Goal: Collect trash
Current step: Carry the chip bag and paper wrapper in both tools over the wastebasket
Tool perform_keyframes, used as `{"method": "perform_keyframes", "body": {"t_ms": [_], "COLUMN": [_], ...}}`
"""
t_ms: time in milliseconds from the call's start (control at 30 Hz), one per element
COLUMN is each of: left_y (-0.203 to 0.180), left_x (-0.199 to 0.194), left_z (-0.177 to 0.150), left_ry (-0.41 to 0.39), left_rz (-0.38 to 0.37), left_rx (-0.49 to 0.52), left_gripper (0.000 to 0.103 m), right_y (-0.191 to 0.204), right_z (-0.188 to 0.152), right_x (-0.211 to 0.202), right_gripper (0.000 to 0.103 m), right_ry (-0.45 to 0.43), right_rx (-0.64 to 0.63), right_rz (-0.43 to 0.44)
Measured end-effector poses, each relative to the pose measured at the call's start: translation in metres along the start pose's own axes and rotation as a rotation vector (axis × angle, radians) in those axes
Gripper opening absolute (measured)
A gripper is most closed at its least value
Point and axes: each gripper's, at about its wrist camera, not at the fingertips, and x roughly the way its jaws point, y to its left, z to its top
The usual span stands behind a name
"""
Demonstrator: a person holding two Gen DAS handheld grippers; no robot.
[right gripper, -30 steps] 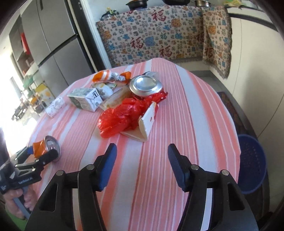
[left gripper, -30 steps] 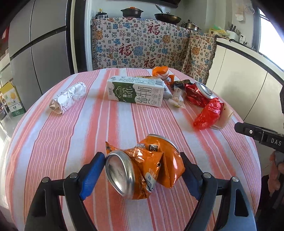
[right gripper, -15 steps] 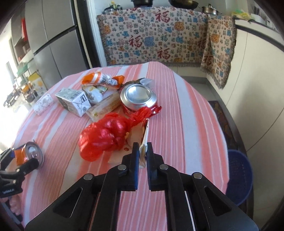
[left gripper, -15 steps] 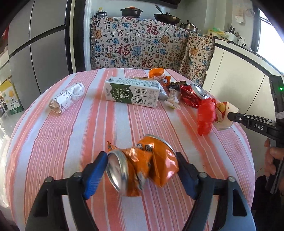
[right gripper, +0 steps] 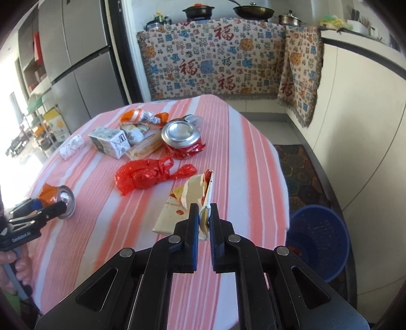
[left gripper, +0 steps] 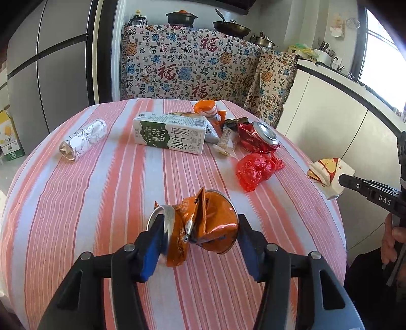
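Your left claw (left gripper: 200,241) has just been closing and now pinches the crushed orange can (left gripper: 195,226) near the front of the round table (left gripper: 76,203), draped in a pink-and-white striped cloth. Your right claw (right gripper: 202,218) is clamped on a crumpled paper carton (right gripper: 182,203) at the table's right edge. A milk carton (left gripper: 170,133), red plastic bag (left gripper: 256,168) and crushed red can (left gripper: 258,135) lie farther back. A blue basket (right gripper: 317,241) sits on the floor beside the table; a patterned cloth (right gripper: 215,58) hangs behind.

place: home kitchen | cues: fridge (left gripper: 38,76), pots (right gripper: 198,11), counter (left gripper: 355,83)
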Motion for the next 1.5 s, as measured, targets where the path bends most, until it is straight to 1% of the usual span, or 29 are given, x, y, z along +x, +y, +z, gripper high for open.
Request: {"method": "perform_keyframes", "body": {"t_ms": [200, 433, 600, 800, 933, 1033, 1167, 1333, 1500], "left_y": [-0.014, -0.047, -0.082, -0.13, -0.17, -0.205, -0.252, -0.311, -0.352], "left_x": [-0.012, -0.012, -0.003, 0.009, 0.024, 0.035, 0.056, 0.093, 0.14], "left_z": [0.004, 0.01, 0.017, 0.028, 0.041, 0.05, 0.064, 0.074, 0.071], "left_ry": [-0.023, -0.018, -0.003, 0.008, 0.029, 0.042, 0.073, 0.138, 0.199], "left_rz": [-0.015, -0.057, -0.11, -0.185, -0.259, -0.311, -0.378, -0.445, -0.48], "left_rx": [0.003, 0.039, 0.076, 0.126, 0.146, 0.174, 0.193, 0.2, 0.222], "left_gripper": [0.056, 0.056, 0.056, 0.056, 0.056, 0.056, 0.056, 0.056, 0.056], "right_y": [0.0, -0.012, -0.026, -0.054, -0.084, -0.116, -0.166, -0.229, -0.277], "right_z": [-0.004, -0.009, -0.011, -0.011, -0.007, -0.003, 0.002, -0.001, -0.01], "right_x": [-0.01, -0.018, -0.023, -0.034, -0.043, -0.052, -0.058, -0.05, -0.03], "right_gripper": [0.006, 0.006, 0.006, 0.006, 0.006, 0.006, 0.006, 0.006, 0.006], "right_ry": [-0.014, -0.022, -0.023, -0.034, -0.037, -0.037, -0.014, 0.037, 0.085], "right_rx": [0.005, 0.034, 0.06, 0.092, 0.117, 0.134, 0.159, 0.213, 0.268], "right_rz": [0.04, 0.067, 0.075, 0.06, 0.036, -0.011, -0.085, -0.156, -0.198]}}
